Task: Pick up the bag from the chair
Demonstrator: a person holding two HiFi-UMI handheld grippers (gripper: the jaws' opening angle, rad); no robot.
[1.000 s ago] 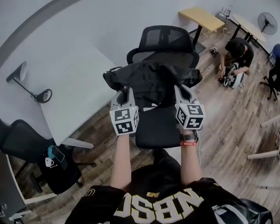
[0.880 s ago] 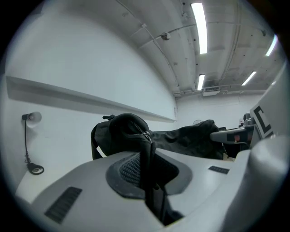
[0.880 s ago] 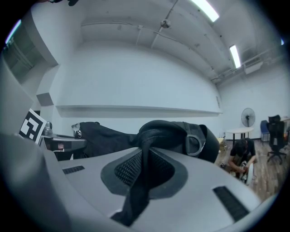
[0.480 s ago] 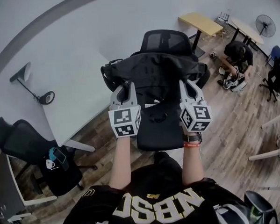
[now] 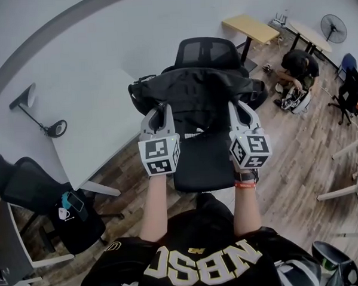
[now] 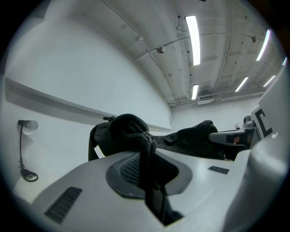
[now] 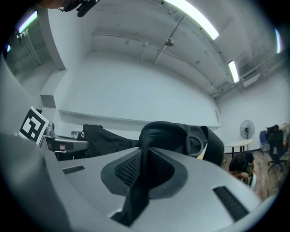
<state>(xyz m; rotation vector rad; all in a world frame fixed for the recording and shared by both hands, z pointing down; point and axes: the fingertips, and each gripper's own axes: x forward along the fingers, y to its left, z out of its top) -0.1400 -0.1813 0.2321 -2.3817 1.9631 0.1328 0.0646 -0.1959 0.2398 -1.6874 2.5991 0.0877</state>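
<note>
A black bag (image 5: 195, 95) hangs lifted above the seat of a black office chair (image 5: 199, 162), stretched between my two grippers. My left gripper (image 5: 159, 110) is shut on the bag's left end, where black fabric with a zip (image 6: 146, 136) is pinched between the jaws. My right gripper (image 5: 237, 108) is shut on the bag's right end, a black strap (image 7: 144, 167) running down between its jaws. The bag (image 7: 181, 138) bulges beyond the jaws in the right gripper view, and the bag (image 6: 131, 133) fills the centre of the left gripper view.
A white table (image 5: 76, 115) with a desk lamp (image 5: 34, 111) stands left of the chair. Another black chair (image 5: 32, 189) sits at lower left. A person (image 5: 298, 70) crouches on the wood floor at far right, near a yellow table (image 5: 254, 29) and a fan (image 5: 331, 27).
Both grippers have raised the bag off the chair seat, spreading it wider. More of the bare seat shows beneath the bag now.
</note>
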